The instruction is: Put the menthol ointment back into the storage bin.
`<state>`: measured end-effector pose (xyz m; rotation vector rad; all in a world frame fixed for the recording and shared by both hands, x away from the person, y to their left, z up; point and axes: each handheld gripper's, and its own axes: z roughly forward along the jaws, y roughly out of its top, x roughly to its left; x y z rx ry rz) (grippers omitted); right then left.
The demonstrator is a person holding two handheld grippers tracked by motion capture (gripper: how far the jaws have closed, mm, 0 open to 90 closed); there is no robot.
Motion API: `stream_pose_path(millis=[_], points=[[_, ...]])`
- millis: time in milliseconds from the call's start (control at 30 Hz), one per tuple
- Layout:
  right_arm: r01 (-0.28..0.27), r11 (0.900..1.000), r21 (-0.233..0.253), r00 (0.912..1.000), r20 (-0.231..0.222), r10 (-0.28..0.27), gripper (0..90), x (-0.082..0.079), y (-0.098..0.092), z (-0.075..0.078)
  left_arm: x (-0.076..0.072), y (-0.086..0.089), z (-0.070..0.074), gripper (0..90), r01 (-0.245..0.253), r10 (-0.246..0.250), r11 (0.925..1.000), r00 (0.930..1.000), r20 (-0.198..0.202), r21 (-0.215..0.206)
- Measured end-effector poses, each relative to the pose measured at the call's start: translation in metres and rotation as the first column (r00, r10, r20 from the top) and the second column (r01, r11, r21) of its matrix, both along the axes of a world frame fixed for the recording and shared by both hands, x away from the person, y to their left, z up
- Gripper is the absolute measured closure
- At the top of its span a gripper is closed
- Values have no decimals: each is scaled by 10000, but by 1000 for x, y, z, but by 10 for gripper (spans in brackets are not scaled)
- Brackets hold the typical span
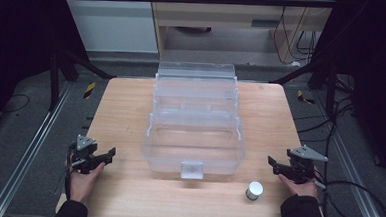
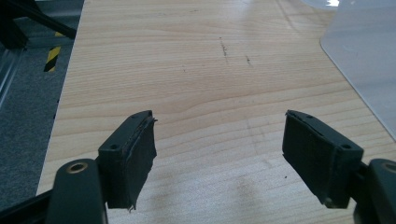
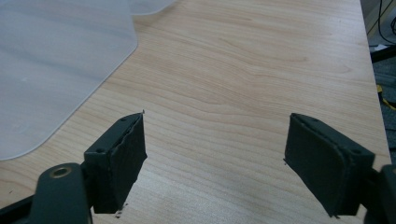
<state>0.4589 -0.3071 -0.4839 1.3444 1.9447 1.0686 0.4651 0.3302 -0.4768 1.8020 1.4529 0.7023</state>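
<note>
A clear plastic tiered box stands open in the middle of the wooden table, its front latch facing the person. A small silver-grey cylinder with a white top stands near the front edge, right of the latch. My left gripper rests at the table's left edge, held by a hand, jaws wide open over bare wood. My right gripper is held at the right edge, open too, with nothing between its pads. The box's frosted wall lies to its left.
The table's left edge drops to grey floor with a yellow-black striped marker. Black frame legs stand at the far corners, and cables trail on the floor to the right. Bare wood lies on both sides of the box.
</note>
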Motion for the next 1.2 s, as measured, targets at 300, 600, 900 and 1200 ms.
stream_pose_path(millis=[300,600,900,1200], points=[[-473,9988,-87,9988,-80,473,236,-2,5,11,-1,2,1,256,15,-15,10000,10000,-1,-67],[-1000,9950,-16,9950,8,1000,231,1,9,38,-1,3,2,263,-72,72,9999,10000,31,-109],[-1816,9806,-745,9833,-234,1803,231,5,17,63,-1,3,2,267,-15,14,10000,10000,-39,-96],[-3021,9405,-1556,9527,-833,2922,215,6,31,83,-1,1,2,270,217,-218,9997,9997,-138,-81]])
